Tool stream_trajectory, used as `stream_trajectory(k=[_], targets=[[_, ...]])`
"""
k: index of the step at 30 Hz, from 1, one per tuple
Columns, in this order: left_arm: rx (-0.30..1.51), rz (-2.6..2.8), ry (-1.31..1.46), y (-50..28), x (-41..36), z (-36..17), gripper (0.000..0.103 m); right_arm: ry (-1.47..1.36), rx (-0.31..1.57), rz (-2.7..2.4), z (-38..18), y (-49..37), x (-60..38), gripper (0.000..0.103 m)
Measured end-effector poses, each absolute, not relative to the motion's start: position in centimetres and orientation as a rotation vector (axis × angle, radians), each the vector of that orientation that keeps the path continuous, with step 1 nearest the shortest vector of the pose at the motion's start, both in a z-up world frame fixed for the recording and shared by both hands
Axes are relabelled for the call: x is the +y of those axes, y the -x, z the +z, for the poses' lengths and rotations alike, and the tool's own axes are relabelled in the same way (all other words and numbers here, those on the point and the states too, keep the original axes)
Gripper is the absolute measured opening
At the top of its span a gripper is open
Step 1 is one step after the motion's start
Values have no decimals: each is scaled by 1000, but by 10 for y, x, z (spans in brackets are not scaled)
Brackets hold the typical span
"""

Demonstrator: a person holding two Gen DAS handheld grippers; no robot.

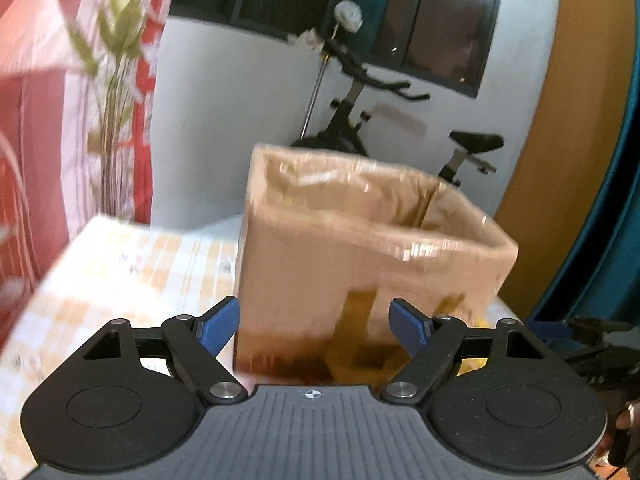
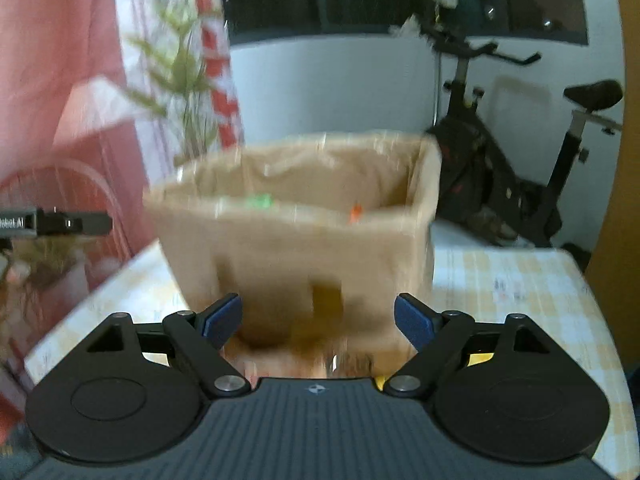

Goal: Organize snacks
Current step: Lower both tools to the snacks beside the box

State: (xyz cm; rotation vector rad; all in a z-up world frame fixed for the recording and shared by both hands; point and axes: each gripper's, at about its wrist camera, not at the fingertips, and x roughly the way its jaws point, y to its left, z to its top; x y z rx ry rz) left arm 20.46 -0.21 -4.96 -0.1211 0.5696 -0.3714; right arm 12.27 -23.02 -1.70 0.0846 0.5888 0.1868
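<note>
— Behind your table point(image 1: 120, 264) stand a pale wall, a dark window, an exercise bike point(image 1: 360, 120), a leafy plant point(image 1: 112, 80) and red-and-pink curtains point(image 1: 36, 120). What covers the top?

— Yellow-and-white checked cloth. You have the open cardboard box point(image 1: 360, 256) standing upright toward its far edge, dead ahead of both tools. Both views are blurred.

— And your tongs?

— Your left gripper point(image 1: 314, 326) has its blue pads point(image 1: 220, 326) spread wide with nothing between them; your right gripper point(image 2: 318, 326) is equally apart and bare.

— Where are the snacks?

— You can glimpse green and orange specks point(image 2: 352, 212) inside the box from the right view; something yellow point(image 2: 478, 358) lies at the near edge under the right tool. What they are, I can't tell.

— Advice?

— Slow down so you see clearly. Probably pick the yellow item next: straddle it squarely, close gently, lift clear of the box rim before dropping in.
</note>
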Motion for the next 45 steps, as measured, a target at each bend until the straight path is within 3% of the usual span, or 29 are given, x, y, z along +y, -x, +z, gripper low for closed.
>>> stream_trajectory(k=[10, 17, 23, 27, 31, 40, 45], targets=[[750, -288, 120, -194, -14, -112, 76, 191, 872, 294, -110, -106, -187, 85], [787, -289, 135, -193, -11, -123, 75, 267, 941, 432, -133, -93, -158, 85], [812, -278, 153, -196, -13, -131, 75, 268, 1019, 436, -150, -100, -157, 77], [839, -279, 178, -200, -14, -135, 73, 225, 1016, 445, -150, -100, -166, 59], [825, -262, 199, -207, -4, -134, 72, 191, 986, 415, -147, -105, -172, 50], [782, -216, 116, -241, 18, -141, 69, 137, 960, 291, -146, -114, -192, 49], [851, -315, -28, -258, 7, -165, 69, 126, 957, 291, -147, -115, -193, 49]])
